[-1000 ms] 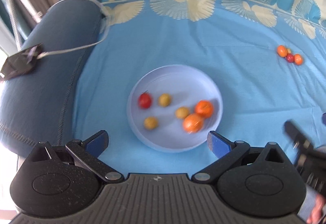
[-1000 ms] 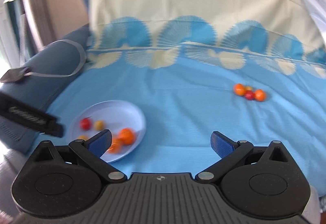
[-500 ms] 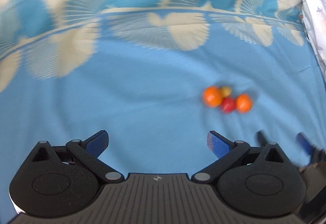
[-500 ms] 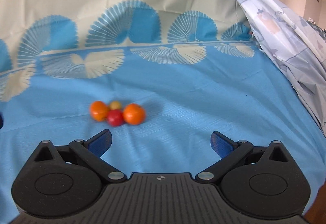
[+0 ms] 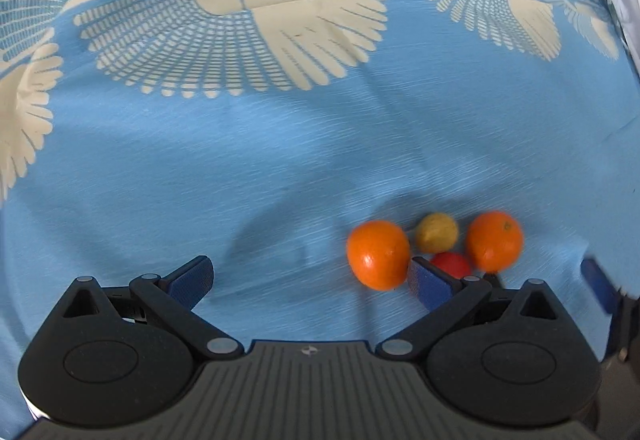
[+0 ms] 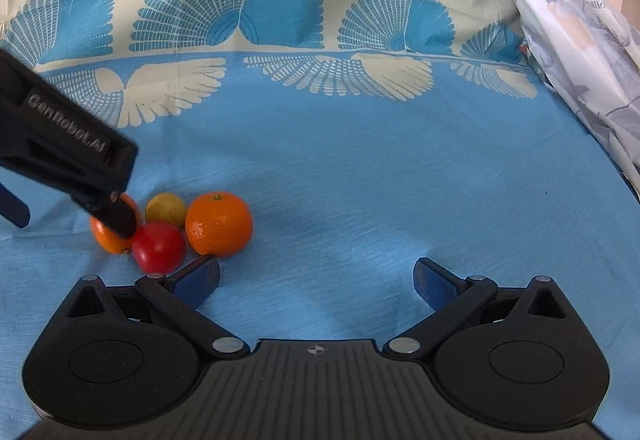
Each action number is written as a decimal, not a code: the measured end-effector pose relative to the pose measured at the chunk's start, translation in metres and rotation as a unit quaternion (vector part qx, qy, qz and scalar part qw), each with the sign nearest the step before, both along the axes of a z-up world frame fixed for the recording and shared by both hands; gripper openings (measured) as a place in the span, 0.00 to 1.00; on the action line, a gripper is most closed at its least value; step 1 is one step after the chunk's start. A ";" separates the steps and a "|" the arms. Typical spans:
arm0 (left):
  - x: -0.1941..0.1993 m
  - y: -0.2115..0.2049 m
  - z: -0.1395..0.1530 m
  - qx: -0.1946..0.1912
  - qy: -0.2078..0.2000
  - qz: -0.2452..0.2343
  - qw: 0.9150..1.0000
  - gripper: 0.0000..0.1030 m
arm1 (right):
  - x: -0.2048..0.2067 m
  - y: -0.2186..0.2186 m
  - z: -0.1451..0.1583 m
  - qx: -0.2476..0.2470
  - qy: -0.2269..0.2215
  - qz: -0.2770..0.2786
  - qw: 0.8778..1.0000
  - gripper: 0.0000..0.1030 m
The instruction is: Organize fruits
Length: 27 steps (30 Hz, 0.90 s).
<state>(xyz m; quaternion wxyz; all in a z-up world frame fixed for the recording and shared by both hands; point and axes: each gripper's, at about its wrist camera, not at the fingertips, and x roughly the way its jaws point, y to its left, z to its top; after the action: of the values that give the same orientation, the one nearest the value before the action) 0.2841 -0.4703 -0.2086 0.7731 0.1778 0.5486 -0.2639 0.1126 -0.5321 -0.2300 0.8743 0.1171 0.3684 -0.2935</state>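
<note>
Fruit lay in a tight cluster of four on the blue cloth (image 6: 360,179): a near orange (image 6: 219,222), a far orange (image 6: 105,236), a red tomato-like fruit (image 6: 159,247) and a small yellow fruit (image 6: 165,209). We saw them touching one another, with the red one at the front and the yellow one behind it.

Through the right wrist camera the cluster sat at about 10 o'clock from our right tool (image 6: 316,280), whose fingers were spread wide with nothing between them. Its left pad (image 6: 198,278) lay just beside the red fruit and the near orange. Our left tool's black body reached in from 9 o'clock and covered part of the far orange.

Through the left wrist camera the same group (image 5: 436,248) appeared at about 2 o'clock. Our left tool (image 5: 308,282) was also wide open and held nothing. Its right pad (image 5: 428,286) stood between the far orange (image 5: 378,254) and the red fruit (image 5: 452,264), just beside both; we could not tell whether it touched them. The near orange (image 5: 494,240) and yellow fruit (image 5: 436,232) lay beyond that pad. Patterned fabric (image 6: 580,51) hung at 2 o'clock in the right view.
</note>
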 end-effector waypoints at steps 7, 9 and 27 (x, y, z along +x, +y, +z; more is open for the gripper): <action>-0.004 -0.016 -0.004 0.030 -0.006 -0.006 0.999 1.00 | 0.014 0.008 -0.003 -0.027 -0.013 0.047 0.998 0.99; -0.007 -0.024 -0.008 0.048 -0.032 -0.013 0.998 1.00 | 0.019 0.010 -0.007 -0.040 -0.006 0.051 0.998 0.99; -0.034 0.008 0.029 0.020 -0.093 -0.033 0.995 0.37 | 0.020 0.015 0.002 -0.051 -0.047 0.085 0.994 0.36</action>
<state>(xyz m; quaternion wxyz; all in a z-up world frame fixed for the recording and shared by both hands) 0.2498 -0.4624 -0.1799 0.8079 0.2354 0.4734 -0.2604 0.1330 -0.5170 -0.2276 0.9171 0.0546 0.3203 -0.2309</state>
